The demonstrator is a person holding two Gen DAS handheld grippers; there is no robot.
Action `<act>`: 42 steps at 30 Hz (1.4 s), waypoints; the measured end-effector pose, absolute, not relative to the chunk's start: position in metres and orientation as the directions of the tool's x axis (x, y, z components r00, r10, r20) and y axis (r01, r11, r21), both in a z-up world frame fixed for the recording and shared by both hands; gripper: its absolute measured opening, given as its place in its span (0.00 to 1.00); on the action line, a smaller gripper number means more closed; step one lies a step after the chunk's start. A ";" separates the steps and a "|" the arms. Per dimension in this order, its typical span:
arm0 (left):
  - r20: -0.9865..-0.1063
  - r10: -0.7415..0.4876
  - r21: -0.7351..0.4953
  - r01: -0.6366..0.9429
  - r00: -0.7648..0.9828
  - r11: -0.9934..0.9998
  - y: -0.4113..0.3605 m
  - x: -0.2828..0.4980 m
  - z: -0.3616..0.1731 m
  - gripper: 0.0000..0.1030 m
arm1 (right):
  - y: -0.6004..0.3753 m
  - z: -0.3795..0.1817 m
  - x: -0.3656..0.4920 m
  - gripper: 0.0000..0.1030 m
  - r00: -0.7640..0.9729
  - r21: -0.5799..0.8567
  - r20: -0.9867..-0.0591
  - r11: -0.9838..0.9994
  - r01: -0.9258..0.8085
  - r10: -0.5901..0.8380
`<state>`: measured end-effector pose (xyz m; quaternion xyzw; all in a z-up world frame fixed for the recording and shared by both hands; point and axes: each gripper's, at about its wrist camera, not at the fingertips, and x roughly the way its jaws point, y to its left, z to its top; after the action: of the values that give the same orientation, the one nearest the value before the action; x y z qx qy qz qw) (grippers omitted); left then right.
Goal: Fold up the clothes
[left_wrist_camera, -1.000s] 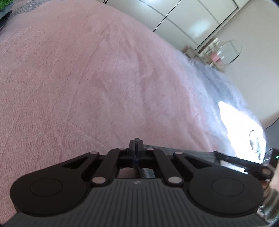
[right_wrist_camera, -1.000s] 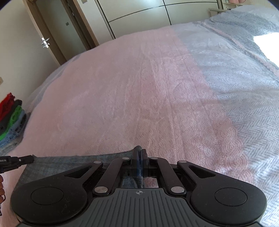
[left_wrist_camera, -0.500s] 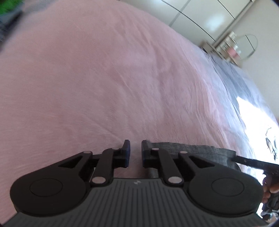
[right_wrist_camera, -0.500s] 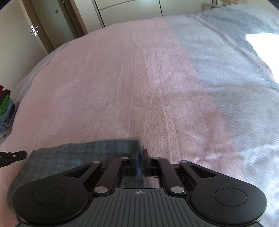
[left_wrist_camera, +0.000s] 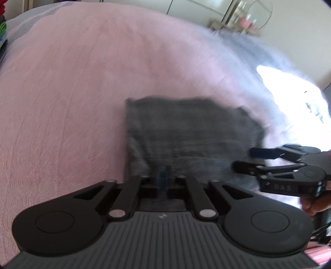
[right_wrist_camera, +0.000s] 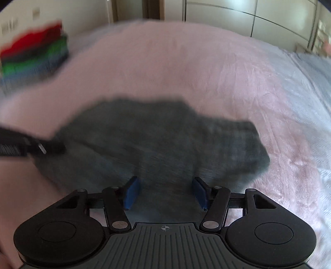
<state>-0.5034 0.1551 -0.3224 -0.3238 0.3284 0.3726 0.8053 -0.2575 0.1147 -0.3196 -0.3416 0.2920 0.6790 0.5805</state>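
Left gripper point(left_wrist_camera: 164, 178) pressed together above the dark grey garment point(left_wrist_camera: 190, 132), pinching nothing I can tell; right gripper point(right_wrist_camera: 165, 193), stamped "DAS", spread and opening; pink bedspread point(left_wrist_camera: 72, 93) beneath.

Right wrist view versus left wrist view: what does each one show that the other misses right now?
Only the right wrist view shows the stack of folded clothes in red, green and blue at the bed's far left, and the right gripper from behind, jaws opening with nothing pressed between them. Only the left wrist view shows the round mirror by the wall, the sunlit patch, and the left gripper from behind, its jaws shut. Both show the dark grey garment on the pink bedspread, blurred by motion.
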 end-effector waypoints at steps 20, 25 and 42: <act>-0.806 0.355 -0.265 -0.826 0.473 0.498 0.146 -0.524 -0.310 0.02 | 0.096 -0.317 -0.256 0.57 -0.023 0.030 -0.860 0.007 -1.000 0.509; -0.855 0.318 -0.269 -0.874 0.410 0.404 0.159 -0.534 -0.302 0.09 | 0.091 -0.301 -0.242 0.57 -0.002 0.052 -0.888 0.097 -0.994 0.460; -0.970 0.165 -0.102 -0.914 0.179 0.393 0.114 -0.502 -0.223 0.38 | 0.043 -0.228 -0.265 0.71 -0.135 0.201 -0.955 0.244 -0.949 0.263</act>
<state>-0.5018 0.1138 -0.2232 -0.3757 0.4982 0.4028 0.6696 -0.2650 0.0433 -0.2280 -0.3180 0.5392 0.5261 0.5756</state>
